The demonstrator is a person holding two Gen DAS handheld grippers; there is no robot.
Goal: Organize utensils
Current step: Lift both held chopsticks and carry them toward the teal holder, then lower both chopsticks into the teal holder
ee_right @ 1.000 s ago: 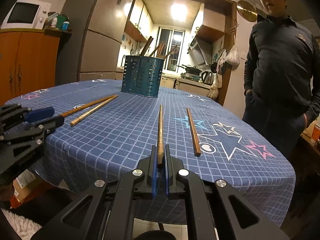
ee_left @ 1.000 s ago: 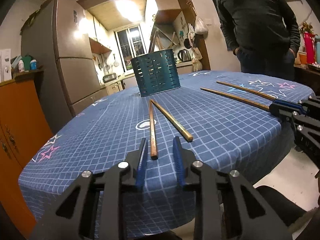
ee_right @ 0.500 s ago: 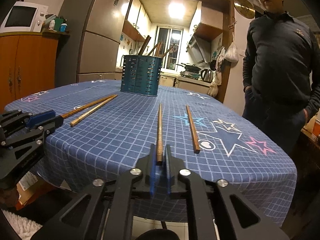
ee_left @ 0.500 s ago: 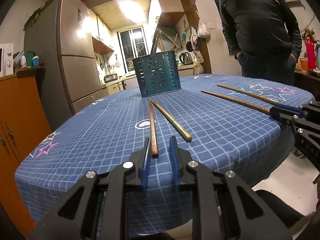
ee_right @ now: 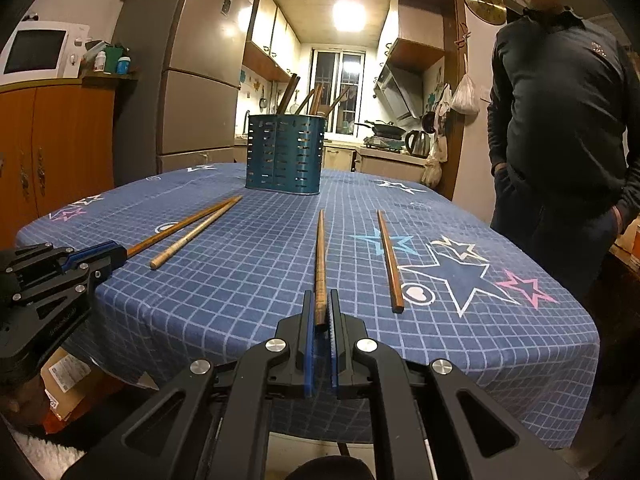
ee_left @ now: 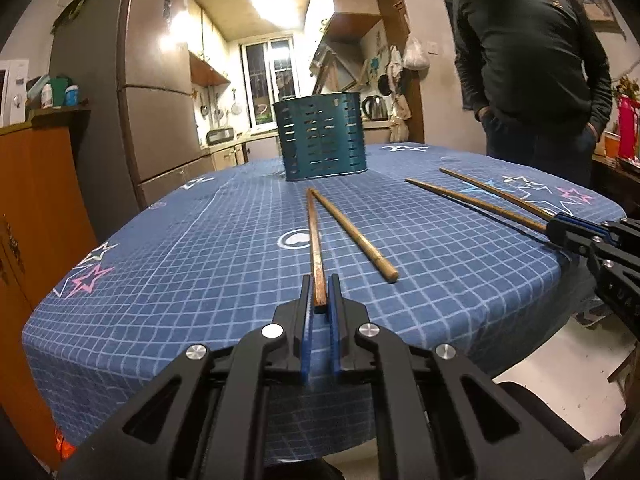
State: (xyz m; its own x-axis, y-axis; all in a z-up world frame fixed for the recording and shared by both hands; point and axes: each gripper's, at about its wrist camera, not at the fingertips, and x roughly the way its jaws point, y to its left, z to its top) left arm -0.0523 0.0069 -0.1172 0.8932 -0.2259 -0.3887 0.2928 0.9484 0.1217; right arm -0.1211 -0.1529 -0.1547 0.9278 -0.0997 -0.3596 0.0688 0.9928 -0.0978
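Observation:
A teal slotted utensil holder [ee_left: 322, 138] stands at the far side of the table and holds several chopsticks [ee_right: 286, 94]. My left gripper [ee_left: 319, 286] is shut on the near end of a reddish-brown chopstick [ee_left: 313, 236]; a lighter chopstick [ee_left: 352, 234] lies beside it. My right gripper [ee_right: 319, 302] is shut on the near end of another brown chopstick [ee_right: 320, 256]; one more chopstick [ee_right: 388, 258] lies to its right. Each gripper shows in the other's view, the right gripper [ee_left: 568, 236] at the table's right edge and the left gripper [ee_right: 108, 254] at its left edge.
The table has a blue checked cloth with stars [ee_right: 460, 276]. A man in a dark shirt [ee_right: 560, 120] stands at the far right side. An orange cabinet [ee_left: 28, 208] and a fridge [ee_left: 156, 92] stand to the left. A cardboard box [ee_right: 70, 376] lies under the table.
My left gripper has closed from open onto the end of the reddish-brown chopstick. My right gripper has stayed shut on its chopstick and hardly moved.

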